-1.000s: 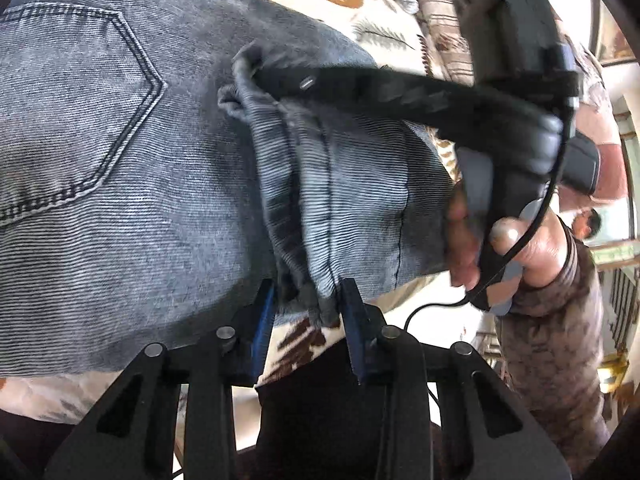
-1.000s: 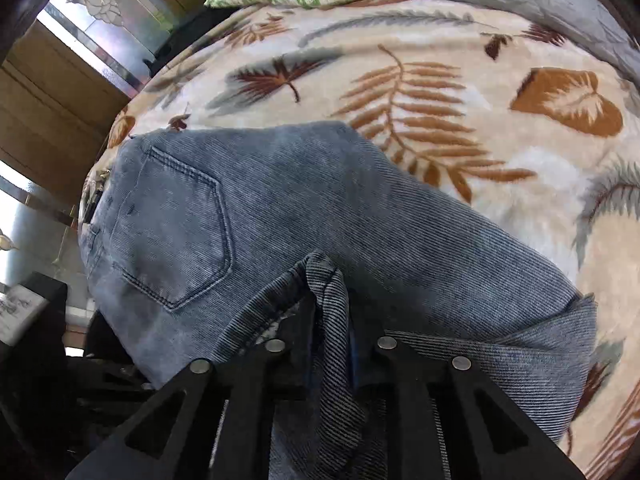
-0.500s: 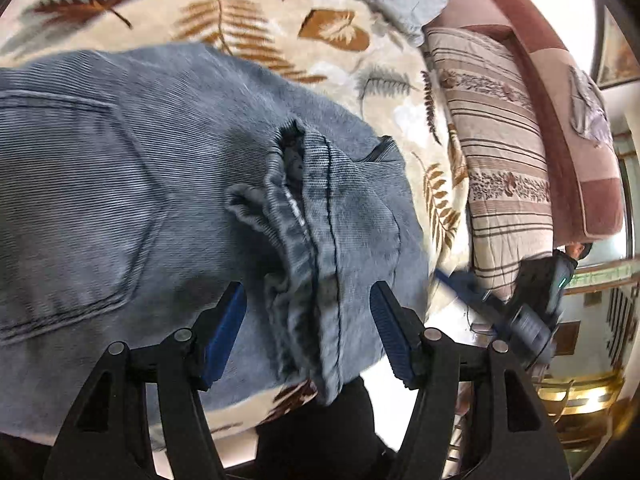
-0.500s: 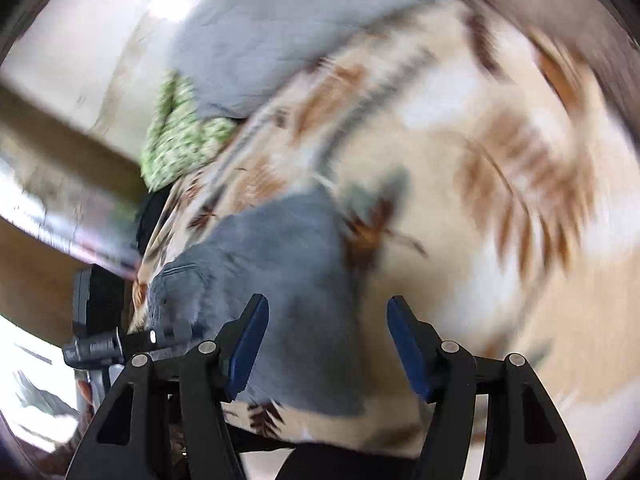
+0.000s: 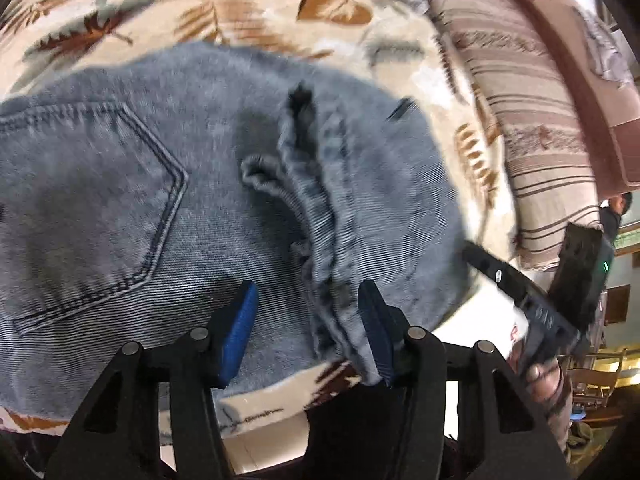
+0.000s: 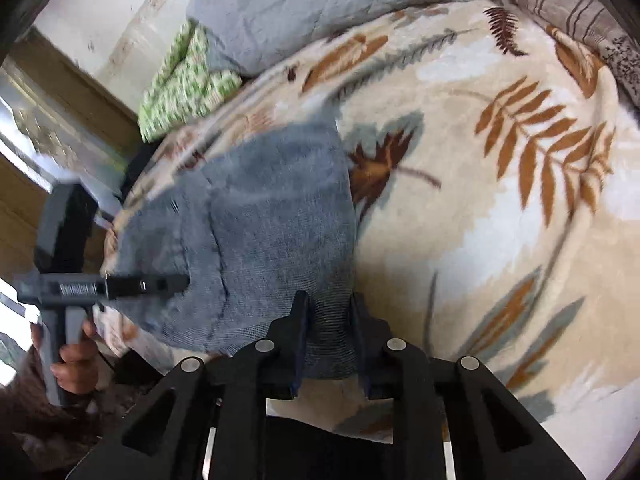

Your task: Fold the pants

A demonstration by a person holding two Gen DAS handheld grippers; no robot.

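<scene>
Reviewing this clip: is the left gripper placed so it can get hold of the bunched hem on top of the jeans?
Probably yes. The left gripper is closing with the bunched hem of the jeans running down between its pads; the hem lies close by one pad, and nothing lies over it.

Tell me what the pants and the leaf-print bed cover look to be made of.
Pants: faded grey-blue denim, matte, judging by the diagonal twill ribs, doubled dark stitching around the back pocket and thick rolled hems.
Bed cover: probably plush fleece or a mink-type blanket; the cream surface looks soft and fuzzy with printed brown and grey leaves.
</scene>
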